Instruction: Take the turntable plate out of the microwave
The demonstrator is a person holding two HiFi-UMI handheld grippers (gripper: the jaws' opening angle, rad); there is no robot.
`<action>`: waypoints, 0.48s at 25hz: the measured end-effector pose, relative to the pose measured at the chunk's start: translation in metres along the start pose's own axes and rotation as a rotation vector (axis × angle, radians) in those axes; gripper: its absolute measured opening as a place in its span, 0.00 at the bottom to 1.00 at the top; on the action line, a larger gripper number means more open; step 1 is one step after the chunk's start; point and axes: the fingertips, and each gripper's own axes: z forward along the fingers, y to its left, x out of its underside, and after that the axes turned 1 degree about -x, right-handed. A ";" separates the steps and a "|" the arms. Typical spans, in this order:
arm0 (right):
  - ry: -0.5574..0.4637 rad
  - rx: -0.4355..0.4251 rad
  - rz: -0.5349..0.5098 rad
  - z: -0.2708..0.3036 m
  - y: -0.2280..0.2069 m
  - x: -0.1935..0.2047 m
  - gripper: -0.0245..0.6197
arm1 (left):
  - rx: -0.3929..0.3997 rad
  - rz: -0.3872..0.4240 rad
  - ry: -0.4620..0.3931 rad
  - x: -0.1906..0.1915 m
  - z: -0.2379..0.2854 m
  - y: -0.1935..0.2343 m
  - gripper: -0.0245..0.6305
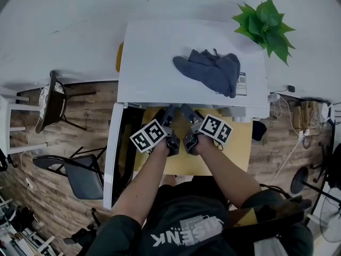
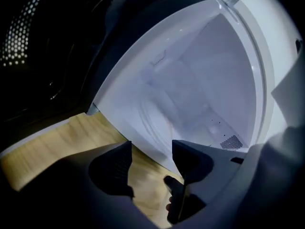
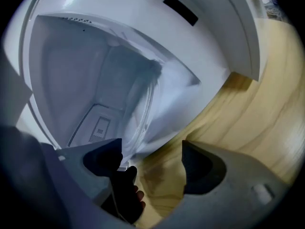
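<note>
The left gripper (image 2: 151,162) has its two dark jaws standing wide apart, with only pale wood and the white front lip of the microwave (image 1: 176,47) showing in the gap. The right gripper (image 3: 152,165) is just as widely parted and also grips nothing. In the head view the two sit side by side, both aimed toward twelve o'clock at the oven's open mouth, their marker cubes tilted away from each other. Just beyond the jaw tips is the white cavity. The turntable plate (image 2: 157,109) lies on its floor as a faint, pale round shape with a curved rim, inside the oven and touched by neither gripper. Nothing else can be made out in the cavity. The door (image 1: 113,159) hangs open at about nine o'clock from the hands. The microwave stands on a light wooden table (image 1: 237,148). On the oven's flat top, toward one o'clock, lies a crumpled grey cloth (image 1: 210,71), with a green leafy plant (image 1: 266,25) farther out the same way.
</note>
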 end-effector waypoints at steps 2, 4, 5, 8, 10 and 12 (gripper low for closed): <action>-0.019 0.012 0.022 0.005 -0.001 -0.006 0.63 | -0.008 -0.025 -0.013 -0.002 0.004 0.001 0.42; -0.036 0.030 0.031 0.009 -0.001 -0.011 0.63 | -0.020 -0.038 -0.021 -0.005 0.008 0.003 0.42; -0.041 0.044 0.033 0.011 -0.002 -0.012 0.63 | -0.027 -0.043 -0.021 -0.007 0.010 0.005 0.42; -0.041 0.109 0.030 0.015 -0.004 -0.013 0.63 | -0.053 -0.053 -0.019 -0.009 0.012 0.009 0.42; -0.036 0.159 0.029 0.016 -0.007 -0.014 0.62 | -0.062 -0.052 -0.020 -0.009 0.013 0.009 0.42; -0.030 0.190 0.035 0.017 -0.010 -0.014 0.58 | -0.064 -0.050 -0.016 -0.008 0.012 0.009 0.42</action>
